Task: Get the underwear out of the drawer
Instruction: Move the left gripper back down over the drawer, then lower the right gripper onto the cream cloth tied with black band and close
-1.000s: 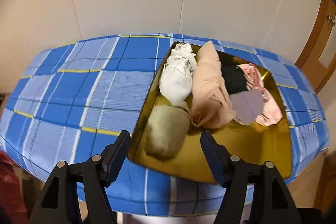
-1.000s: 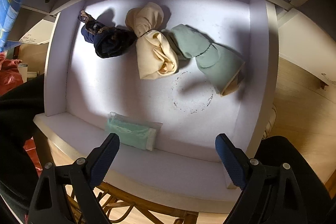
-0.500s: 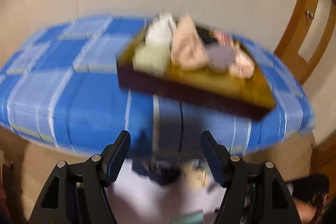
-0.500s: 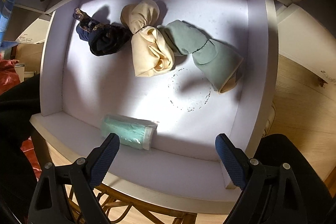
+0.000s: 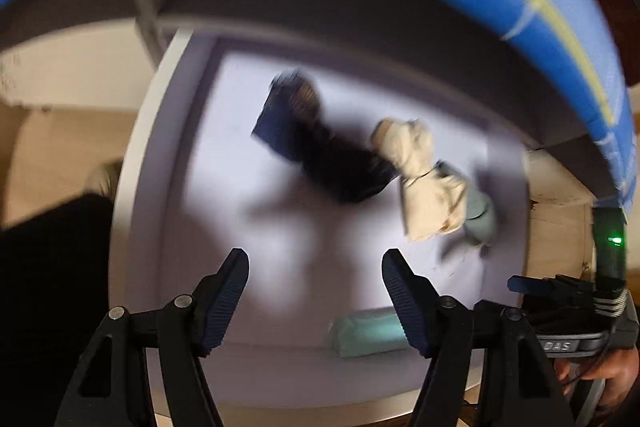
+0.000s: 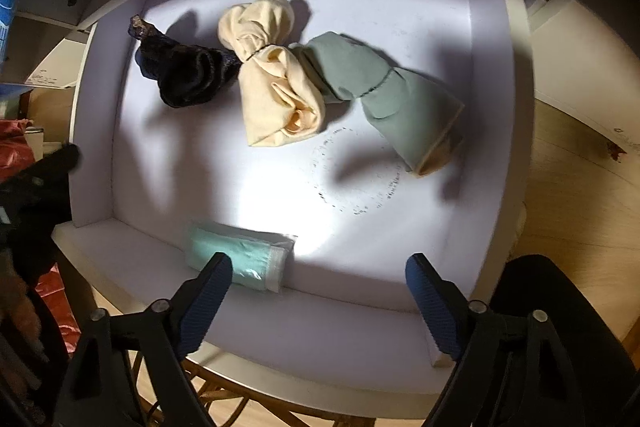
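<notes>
So both hand-held grippers are hanging over the open white drawer (image 6: pixel 492 115), pointing almost straight down into it.

The left hand-held gripper (image 5: pixel 315 301) is sitting with its jaws apart and nothing between them. Its view is pretty smeared, but the blue plaid cloth (image 5: pixel 520 7) is arching overhead, and the drawer floor is showing under the fingers.

Going left to right ahead of the right hand-held gripper (image 6: pixel 319 301): the dark lacy underwear (image 6: pixel 184 71) is lying far ahead and to the left, near the drawer's left wall. Just beside it, touching, is the cream bundle (image 6: pixel 272 83), knotted in the middle, roughly straight ahead. Pressing against the cream one on its right is the sage-green bundle (image 6: pixel 392 95), trailing off toward the right wall. All three are resting on the drawer bottom, well clear of the fingers.

Closest in, a mint-green packet (image 6: pixel 236 255) is lying against the front wall, partly behind the left finger (image 6: pixel 206 301).

That right hand-held gripper's jaws are closing a bit at the moment, but they're wide apart and nothing is between the pads.
</notes>
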Demonstrator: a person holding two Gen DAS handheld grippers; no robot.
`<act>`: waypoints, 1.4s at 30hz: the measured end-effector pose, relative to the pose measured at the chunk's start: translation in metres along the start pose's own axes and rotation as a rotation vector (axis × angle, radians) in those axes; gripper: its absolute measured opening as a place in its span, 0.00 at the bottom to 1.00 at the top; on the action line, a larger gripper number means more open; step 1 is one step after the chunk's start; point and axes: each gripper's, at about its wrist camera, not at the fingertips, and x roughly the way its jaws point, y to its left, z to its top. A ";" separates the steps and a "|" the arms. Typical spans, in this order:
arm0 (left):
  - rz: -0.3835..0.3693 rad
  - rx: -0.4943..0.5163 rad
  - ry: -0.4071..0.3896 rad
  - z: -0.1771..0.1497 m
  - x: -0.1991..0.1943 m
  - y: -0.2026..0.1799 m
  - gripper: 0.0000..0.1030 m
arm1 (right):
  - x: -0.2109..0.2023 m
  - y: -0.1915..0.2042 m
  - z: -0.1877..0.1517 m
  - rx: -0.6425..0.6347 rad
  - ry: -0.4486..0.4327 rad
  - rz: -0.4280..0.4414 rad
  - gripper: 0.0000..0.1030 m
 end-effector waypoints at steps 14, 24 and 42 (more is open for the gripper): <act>0.044 -0.107 0.051 -0.005 0.020 0.022 0.75 | 0.014 0.034 0.029 -0.115 -0.080 -0.081 0.62; 0.031 -0.131 0.054 -0.006 0.020 0.030 0.75 | 0.032 0.080 0.085 -0.258 -0.175 -0.240 0.58; 0.091 -0.144 0.060 -0.002 0.028 0.029 0.75 | 0.073 0.106 0.075 -0.298 -0.032 -0.184 0.35</act>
